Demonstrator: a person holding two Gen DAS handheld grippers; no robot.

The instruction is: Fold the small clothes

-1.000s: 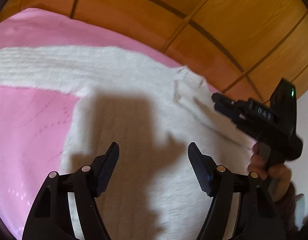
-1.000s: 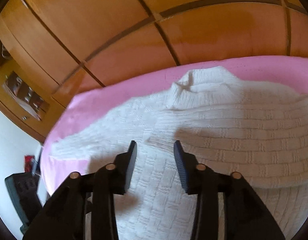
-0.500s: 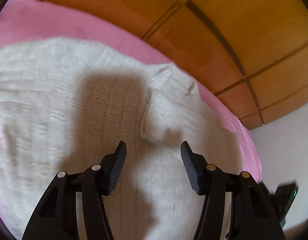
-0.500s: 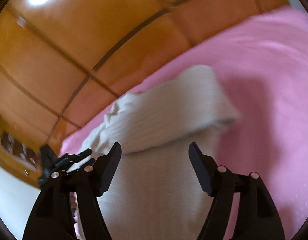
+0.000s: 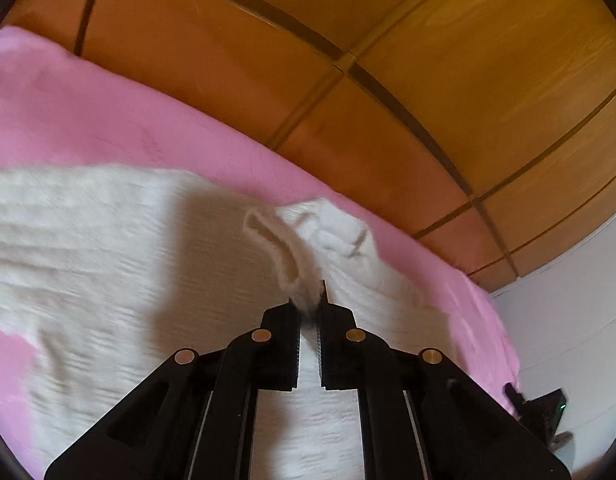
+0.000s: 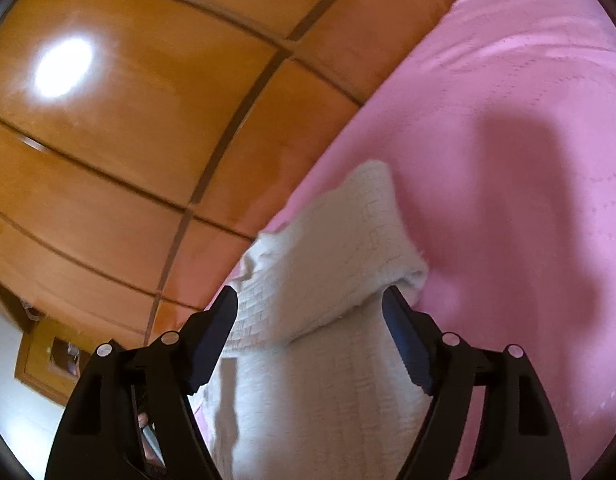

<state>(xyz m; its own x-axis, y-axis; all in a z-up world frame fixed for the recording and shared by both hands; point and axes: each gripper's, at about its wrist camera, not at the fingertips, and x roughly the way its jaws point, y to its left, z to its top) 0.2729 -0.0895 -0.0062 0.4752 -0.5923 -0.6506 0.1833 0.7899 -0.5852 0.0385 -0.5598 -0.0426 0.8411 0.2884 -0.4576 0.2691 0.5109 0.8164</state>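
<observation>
White knitted sweater lies on pink bedding, left claw pinching its collar, right claw spread wide.

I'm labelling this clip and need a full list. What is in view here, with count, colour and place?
knitted sweater: one, white, spread on the bed, one fold pinched up
bed cover: one, pink, under the sweater
wardrobe panels: several, orange-brown wood, behind the bed
wall: one, pale, at right in the left wrist view
left gripper: one, black, jaws just closed on the sweater's fold
right gripper: one, black, jaws just opened, over the folded end of the sweater, not gripping
</observation>
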